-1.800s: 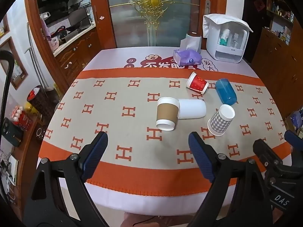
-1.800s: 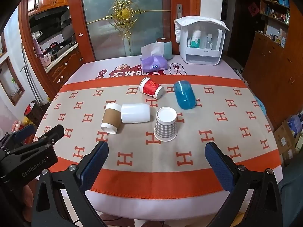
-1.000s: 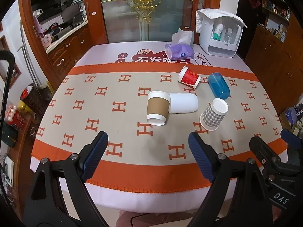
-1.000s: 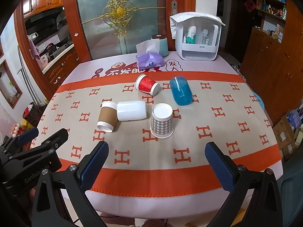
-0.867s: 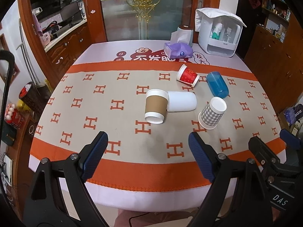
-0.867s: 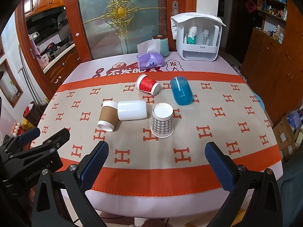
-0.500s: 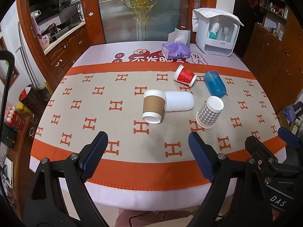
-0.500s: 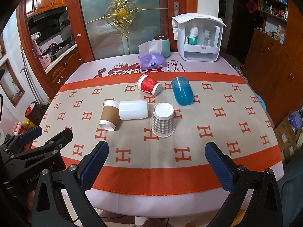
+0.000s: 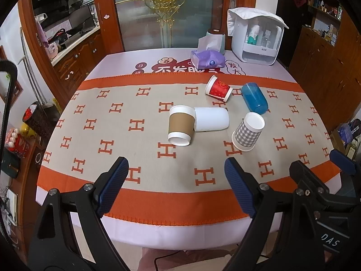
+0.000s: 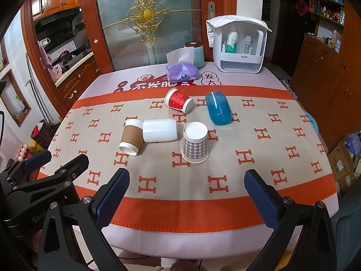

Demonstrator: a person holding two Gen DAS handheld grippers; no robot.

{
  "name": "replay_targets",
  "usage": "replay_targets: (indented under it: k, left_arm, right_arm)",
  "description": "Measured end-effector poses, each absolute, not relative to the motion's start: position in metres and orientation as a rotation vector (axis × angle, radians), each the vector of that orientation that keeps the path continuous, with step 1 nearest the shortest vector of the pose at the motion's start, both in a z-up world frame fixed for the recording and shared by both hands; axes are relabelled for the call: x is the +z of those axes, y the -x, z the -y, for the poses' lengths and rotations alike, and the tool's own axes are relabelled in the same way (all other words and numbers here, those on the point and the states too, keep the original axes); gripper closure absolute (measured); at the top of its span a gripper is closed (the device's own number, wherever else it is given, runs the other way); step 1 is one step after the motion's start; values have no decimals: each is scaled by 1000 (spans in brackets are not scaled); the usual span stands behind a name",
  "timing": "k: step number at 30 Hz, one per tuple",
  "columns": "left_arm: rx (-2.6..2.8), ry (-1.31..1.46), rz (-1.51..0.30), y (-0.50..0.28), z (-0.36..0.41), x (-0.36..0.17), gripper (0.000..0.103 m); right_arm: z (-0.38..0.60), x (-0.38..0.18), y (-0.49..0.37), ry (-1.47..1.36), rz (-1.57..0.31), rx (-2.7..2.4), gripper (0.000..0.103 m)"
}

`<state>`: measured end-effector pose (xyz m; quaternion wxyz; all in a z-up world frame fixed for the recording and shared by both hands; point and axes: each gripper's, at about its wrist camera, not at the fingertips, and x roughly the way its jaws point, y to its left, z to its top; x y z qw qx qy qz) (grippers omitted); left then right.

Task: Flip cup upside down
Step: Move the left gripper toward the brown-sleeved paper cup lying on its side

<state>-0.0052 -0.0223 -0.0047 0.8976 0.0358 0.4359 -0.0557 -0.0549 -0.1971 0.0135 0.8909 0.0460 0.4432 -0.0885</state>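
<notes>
Pretty sure we're looking at a lived-in home dining room here. We've got a big table [image 10: 304, 216] with an orange-and-beige cloth [image 10: 248, 164] full of H marks, and a tissue pack [image 10: 182, 72] sitting by a white countertop organizer [image 10: 239, 45] with bottles in it. Behind that we can see a frosted glass door [image 10: 146, 22] with a gold ornament, framed in reddish wood. Off to the left there's a kitchen counter [image 9: 74, 43] with pans and wooden cabinets, so the kitchen opens right off this room. On the right we spot dark wood cabinets [image 10: 327, 72] and cluttered shelves [image 10: 327, 4], plus cardboard boxes [image 10: 345, 158] on the floor.
</notes>
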Motion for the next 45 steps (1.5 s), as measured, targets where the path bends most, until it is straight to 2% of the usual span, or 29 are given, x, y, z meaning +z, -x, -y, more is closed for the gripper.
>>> replay_targets:
  k: [29,39,45]
  left_arm:
    - [-87,-72,-947,-13,16,-16,17]
    - [-159,-105,-1009,-40,16,-20,17]
    - [-175,-96,-1046,-66,11,-24,17]
  right_arm:
    - [193,7,47,-92,-931,-167,1]
    - [193,2,9,-113,-981,-137,17]
    - [195,-2,-23,-150,-1015,-109,20]
